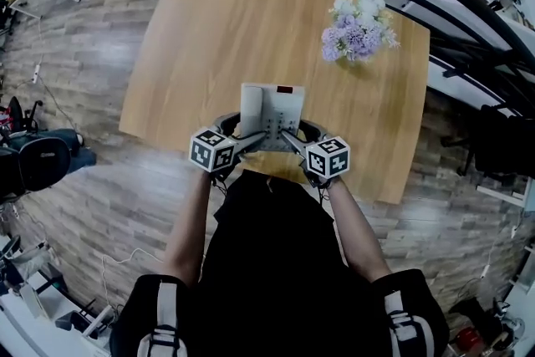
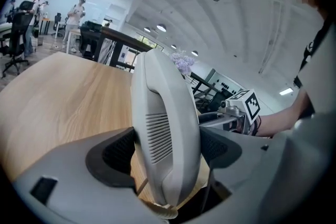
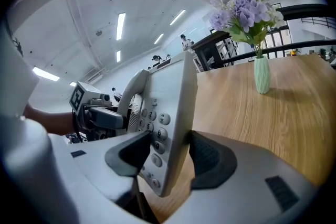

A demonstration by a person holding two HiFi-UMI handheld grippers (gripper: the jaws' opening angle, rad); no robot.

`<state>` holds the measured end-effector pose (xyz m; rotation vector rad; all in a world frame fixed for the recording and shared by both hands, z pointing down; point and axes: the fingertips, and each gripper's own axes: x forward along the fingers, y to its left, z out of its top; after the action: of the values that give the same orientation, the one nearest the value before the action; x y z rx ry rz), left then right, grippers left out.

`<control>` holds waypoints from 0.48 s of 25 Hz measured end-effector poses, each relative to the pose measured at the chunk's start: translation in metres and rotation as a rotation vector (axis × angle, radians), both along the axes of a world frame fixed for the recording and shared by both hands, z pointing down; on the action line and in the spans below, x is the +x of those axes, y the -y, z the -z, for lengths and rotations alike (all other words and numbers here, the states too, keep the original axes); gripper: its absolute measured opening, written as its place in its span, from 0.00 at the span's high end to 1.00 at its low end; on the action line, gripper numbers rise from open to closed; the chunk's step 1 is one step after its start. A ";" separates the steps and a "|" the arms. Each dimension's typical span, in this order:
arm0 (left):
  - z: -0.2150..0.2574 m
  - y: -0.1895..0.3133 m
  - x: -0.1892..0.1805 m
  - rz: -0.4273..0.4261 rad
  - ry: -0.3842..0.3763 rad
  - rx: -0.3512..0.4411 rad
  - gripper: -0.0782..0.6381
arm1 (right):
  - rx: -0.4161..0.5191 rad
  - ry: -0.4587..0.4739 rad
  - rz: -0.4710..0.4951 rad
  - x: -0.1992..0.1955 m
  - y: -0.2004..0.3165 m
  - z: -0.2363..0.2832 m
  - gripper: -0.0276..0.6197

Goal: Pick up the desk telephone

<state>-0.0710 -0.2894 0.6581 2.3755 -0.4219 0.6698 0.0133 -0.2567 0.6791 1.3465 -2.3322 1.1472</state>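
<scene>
Desk telephone (image 1: 272, 110) at the near edge of the wooden table (image 1: 192, 38) — left gripper (image 1: 242, 133) clamped across its handset (image 2: 165, 123), right gripper (image 1: 295, 135) clamped on its keypad (image 3: 156, 126) edge. Raise both evenly, handset kept seated.

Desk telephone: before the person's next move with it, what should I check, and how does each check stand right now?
1. Left gripper clamped on the handset: ok, a pad presses each side.
2. Right gripper clamped on the desk telephone: ok, the jaws pinch its keypad edge.
3. Handset seated on the base: ok, it appears to lie in place in the head view.
4. Flower vase out of the way: ok, it stands apart, at the far right of the table.
5. Telephone lifted off the table: cannot tell.
</scene>
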 end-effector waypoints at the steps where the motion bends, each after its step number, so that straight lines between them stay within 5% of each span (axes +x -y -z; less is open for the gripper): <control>1: 0.002 -0.001 -0.001 0.016 -0.003 0.011 0.36 | 0.008 0.001 0.008 -0.001 0.000 0.003 0.57; 12: 0.038 -0.020 -0.014 0.165 -0.025 0.106 0.36 | 0.099 0.002 0.116 -0.011 -0.007 0.031 0.58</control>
<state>-0.0847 -0.2698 0.6201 2.4128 -0.6497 0.5533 0.0024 -0.2493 0.6480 1.2227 -2.4623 1.0125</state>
